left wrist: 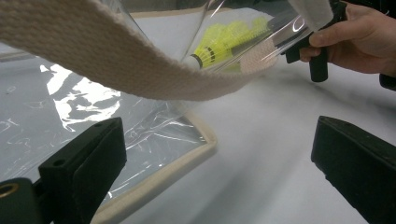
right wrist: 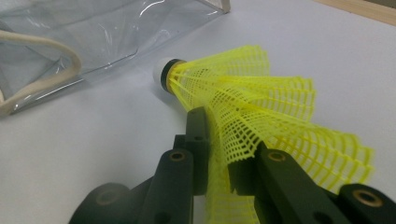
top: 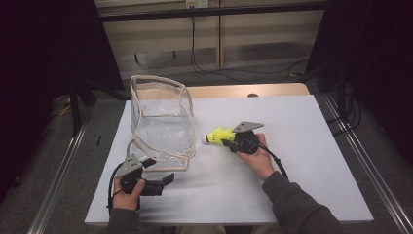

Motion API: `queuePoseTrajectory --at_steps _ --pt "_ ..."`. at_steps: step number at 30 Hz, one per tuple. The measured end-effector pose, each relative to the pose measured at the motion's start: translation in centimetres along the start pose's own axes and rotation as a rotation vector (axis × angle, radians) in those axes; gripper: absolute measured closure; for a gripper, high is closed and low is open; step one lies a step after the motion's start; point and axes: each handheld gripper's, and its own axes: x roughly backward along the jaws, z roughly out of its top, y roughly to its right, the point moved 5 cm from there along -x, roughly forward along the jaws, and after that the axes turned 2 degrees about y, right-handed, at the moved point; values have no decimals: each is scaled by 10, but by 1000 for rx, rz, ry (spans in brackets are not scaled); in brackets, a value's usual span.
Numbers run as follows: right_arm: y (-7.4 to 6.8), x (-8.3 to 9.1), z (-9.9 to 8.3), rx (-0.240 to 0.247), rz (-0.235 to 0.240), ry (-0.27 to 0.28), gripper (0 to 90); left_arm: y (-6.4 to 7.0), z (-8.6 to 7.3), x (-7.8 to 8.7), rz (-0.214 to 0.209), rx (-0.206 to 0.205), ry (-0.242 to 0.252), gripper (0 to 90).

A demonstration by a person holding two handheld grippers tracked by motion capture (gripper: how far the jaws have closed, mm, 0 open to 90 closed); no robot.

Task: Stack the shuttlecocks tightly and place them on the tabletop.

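1. Shuttlecock (top: 217,135), yellow mesh skirt with white cork tip (black band behind it), held above the white table (top: 302,146) near its middle, just right of the clear bag (top: 160,122).
2. Clamped by the skirt in the right gripper (right wrist: 219,154), jaws pressed together on the mesh, cork pointing left toward the bag.
3. Left gripper (left wrist: 215,163) at the near left, jaws wide apart and holding nothing, just near of the bag's cream-edged base.
4. Cream webbing handle (left wrist: 116,60) arching across the left gripper view, shuttlecock seen through the plastic behind it.
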Motion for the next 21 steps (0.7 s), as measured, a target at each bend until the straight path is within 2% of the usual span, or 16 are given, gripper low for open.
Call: queuePoseTrajectory --at_steps 8,21 --pt "1 8 5 -15 12 10 811 -1 -1 2 3 0 1 34" --pt "-2 35 22 -19 45 20 810 -2 -1 2 6 -2 0 34"
